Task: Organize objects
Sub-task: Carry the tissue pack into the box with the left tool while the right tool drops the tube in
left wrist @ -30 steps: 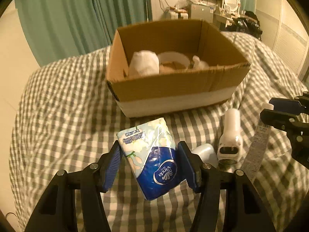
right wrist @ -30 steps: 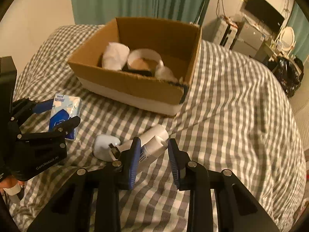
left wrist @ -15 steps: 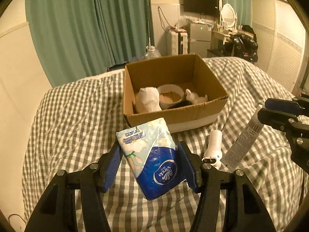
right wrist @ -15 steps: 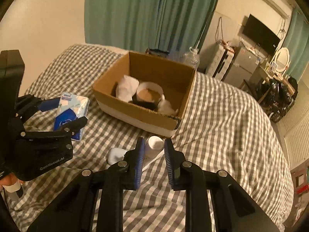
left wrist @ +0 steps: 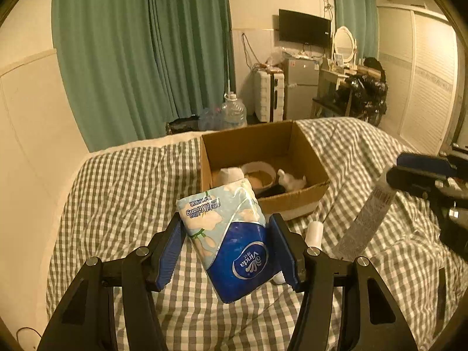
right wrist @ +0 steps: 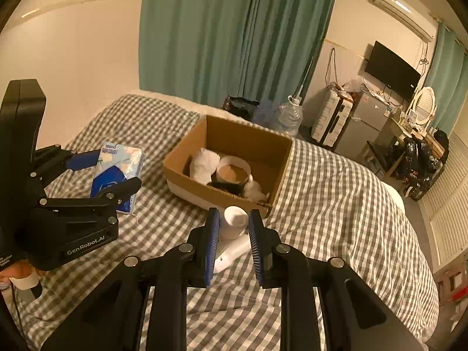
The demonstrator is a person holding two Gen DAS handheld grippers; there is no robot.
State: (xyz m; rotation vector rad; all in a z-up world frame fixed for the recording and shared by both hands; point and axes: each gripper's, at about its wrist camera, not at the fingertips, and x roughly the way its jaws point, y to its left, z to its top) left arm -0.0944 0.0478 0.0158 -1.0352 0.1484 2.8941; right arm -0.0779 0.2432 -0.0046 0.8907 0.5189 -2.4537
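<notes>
Above checked bedding [left wrist: 122, 181], left fingers [left wrist: 171, 242] clamp a tissue pack [left wrist: 231, 242]; right fingers [right wrist: 212, 234] pinch a white tube [right wrist: 234, 225].

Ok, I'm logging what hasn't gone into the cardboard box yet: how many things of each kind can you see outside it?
Tissue pack: 1
Tube: 1
White gadget lying on the bedspread: 1 (a gripper may hide more)
Total: 3

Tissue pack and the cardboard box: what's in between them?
Only bare checked blanket lies between the tissue pack and the cardboard box; the right wrist view shows it.
</notes>
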